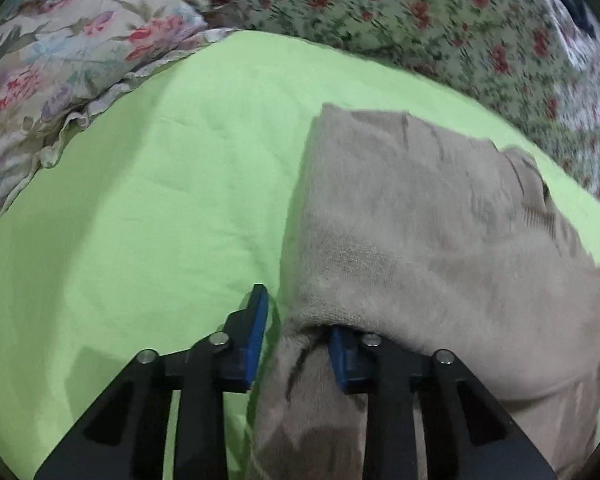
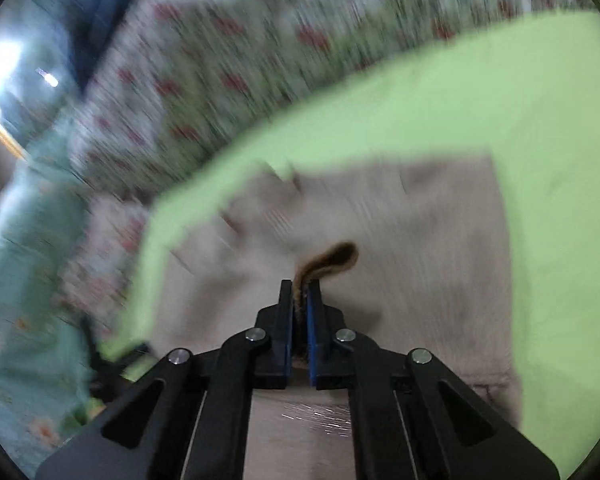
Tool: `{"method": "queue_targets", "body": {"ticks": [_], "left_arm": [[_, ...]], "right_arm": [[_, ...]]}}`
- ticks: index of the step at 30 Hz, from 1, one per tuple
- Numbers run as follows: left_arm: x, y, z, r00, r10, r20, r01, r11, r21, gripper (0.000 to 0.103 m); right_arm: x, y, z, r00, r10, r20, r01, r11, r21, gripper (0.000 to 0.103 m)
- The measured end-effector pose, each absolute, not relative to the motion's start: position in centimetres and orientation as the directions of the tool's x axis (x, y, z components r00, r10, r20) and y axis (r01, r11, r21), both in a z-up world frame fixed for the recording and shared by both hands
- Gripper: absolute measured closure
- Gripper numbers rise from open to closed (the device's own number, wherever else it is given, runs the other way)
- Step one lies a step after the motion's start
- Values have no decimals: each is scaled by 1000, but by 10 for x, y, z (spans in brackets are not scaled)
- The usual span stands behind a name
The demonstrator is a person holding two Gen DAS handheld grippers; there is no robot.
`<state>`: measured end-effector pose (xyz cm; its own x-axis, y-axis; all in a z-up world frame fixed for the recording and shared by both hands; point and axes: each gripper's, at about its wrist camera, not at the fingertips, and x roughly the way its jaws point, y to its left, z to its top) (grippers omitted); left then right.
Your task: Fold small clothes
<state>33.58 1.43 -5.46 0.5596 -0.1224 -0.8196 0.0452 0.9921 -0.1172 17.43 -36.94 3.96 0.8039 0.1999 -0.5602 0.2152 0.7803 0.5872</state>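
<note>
A beige garment [image 1: 420,216] lies on a light green cloth [image 1: 160,184] on the bed. In the left wrist view my left gripper [image 1: 296,320] stands apart, with a fold of the beige garment hanging between its blue pads and draped over the right finger [image 1: 346,354]. In the blurred right wrist view the beige garment [image 2: 420,240] lies spread ahead, and my right gripper [image 2: 302,292] is shut on a brown-edged strip of the garment [image 2: 332,258] that curls up from between the pads.
A floral quilt [image 1: 440,24] runs along the far side of the green cloth, and a floral pillow [image 1: 60,64] lies at the far left. In the right wrist view the green cloth [image 2: 520,100] fills the right side, and a teal fabric [image 2: 24,280] lies at the left.
</note>
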Motion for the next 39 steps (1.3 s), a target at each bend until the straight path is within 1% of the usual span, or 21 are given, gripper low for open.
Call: {"method": "queue_targets", "body": {"ticks": [2,3,4,8,11,12,13,14,15,16,17,18,22,26,27,29,30,31,33,37,39], "left_arm": [[329,13,-47,622,-68,-780,-11,995,-96,91],[324,13,-44,646,-29,-763,-42,996,-73,91],[321,15,-46,649,-16,-760,-65,995,-77,91],[318,25,-58,611,-60,-789,-73,989,-131,91],[318,25,-54,612,-62,-788,-52,992,-118,87],[317,25,-54,611,-62,-789,-46,992,-114,87],[317,26,-56,607,-68,-791,-38,993,-114,87],[316,27,-58,604,-71,-794,-34,993,-115,86],[317,27,-59,602,-76,-795,-33,992,-120,86],[318,27,-60,603,-80,-794,-32,992,-124,85],[316,28,-60,604,-82,-793,-32,991,-127,85],[316,28,-60,603,-82,-793,-32,991,-127,85],[317,26,-62,606,-77,-792,-30,992,-119,83],[315,22,-63,608,-73,-790,-17,994,-106,77],[314,21,-64,610,-73,-789,-13,995,-103,77],[314,22,-64,610,-80,-788,-11,994,-109,76],[315,23,-65,609,-85,-788,-10,993,-115,76],[315,24,-65,609,-92,-788,-10,992,-124,75],[315,26,-65,609,-107,-786,-8,990,-141,75],[315,28,-66,609,-124,-783,-7,987,-161,74],[314,28,-66,609,-125,-783,-6,987,-163,73]], "right_arm": [[159,-376,55,842,158,-515,211,783,586,100],[153,-379,57,850,137,-509,220,785,579,103],[151,-381,56,847,121,-517,234,789,568,103],[159,-382,15,758,145,-636,295,793,533,103],[164,-374,-11,696,209,-687,312,773,552,102],[164,-373,-15,686,213,-696,322,768,553,101],[165,-372,-19,680,214,-701,328,766,553,97],[166,-370,-21,680,214,-701,327,767,551,93],[169,-367,-22,678,213,-703,324,773,546,71],[172,-365,-22,674,212,-707,319,780,538,37],[176,-363,-23,675,213,-706,305,791,530,25],[178,-361,-22,686,204,-699,290,803,520,23],[206,-359,-21,665,256,-702,220,831,511,23],[241,-352,-36,566,244,-788,165,902,398,23],[252,-350,-45,518,256,-816,145,914,378,26],[261,-348,-58,468,281,-838,104,924,368,38],[263,-346,-60,456,291,-841,74,929,362,52],[264,-345,-59,449,305,-840,43,932,361,71],[259,-346,-50,460,342,-819,9,921,390,92],[221,-341,-13,527,398,-751,-109,908,405,92],[191,-328,2,511,447,-734,-210,893,397,92]]}}
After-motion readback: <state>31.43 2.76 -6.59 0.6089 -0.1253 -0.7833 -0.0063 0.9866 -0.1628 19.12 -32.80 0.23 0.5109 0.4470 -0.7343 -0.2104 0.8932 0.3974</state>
